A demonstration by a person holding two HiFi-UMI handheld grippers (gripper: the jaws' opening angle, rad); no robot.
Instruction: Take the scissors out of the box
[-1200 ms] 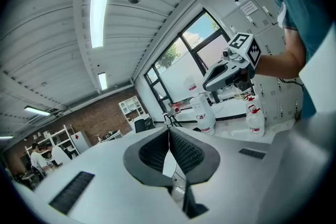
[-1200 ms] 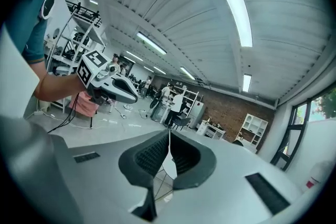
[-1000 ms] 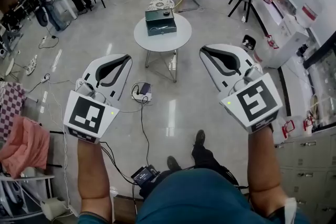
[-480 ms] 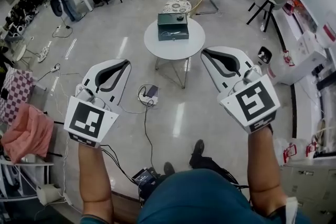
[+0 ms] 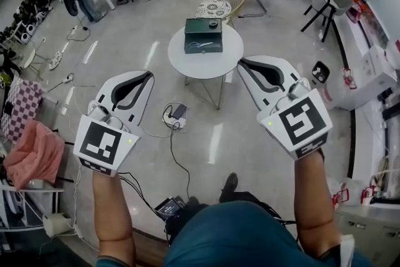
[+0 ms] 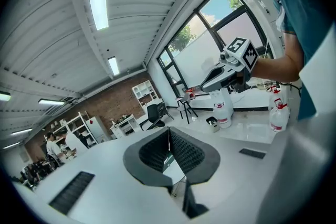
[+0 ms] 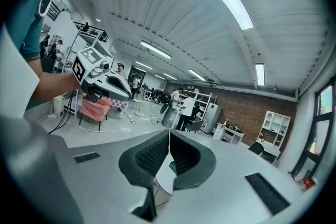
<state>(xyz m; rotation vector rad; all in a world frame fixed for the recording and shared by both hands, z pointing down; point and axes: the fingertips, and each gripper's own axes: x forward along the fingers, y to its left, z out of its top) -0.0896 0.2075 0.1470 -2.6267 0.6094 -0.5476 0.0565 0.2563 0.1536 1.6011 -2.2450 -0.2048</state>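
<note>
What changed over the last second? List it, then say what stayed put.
The person has stepped a little closer to the round table. The table and the green box on it now look slightly larger in the head view. Nothing was grasped or released. The left hand-held gripper and right hand-held gripper stay held out in front, jaws together and empty, well short of the box.

Round white desk (image 5: 206,63) standing on the glossy grey floor (image 5: 215,134), carrying a dark green box (image 5: 203,35) sitting toward its far edge. Power strip (image 5: 177,112) lying on the floor just beside the desk legs, black cables (image 5: 172,147) trailing from it across the floor.
</note>
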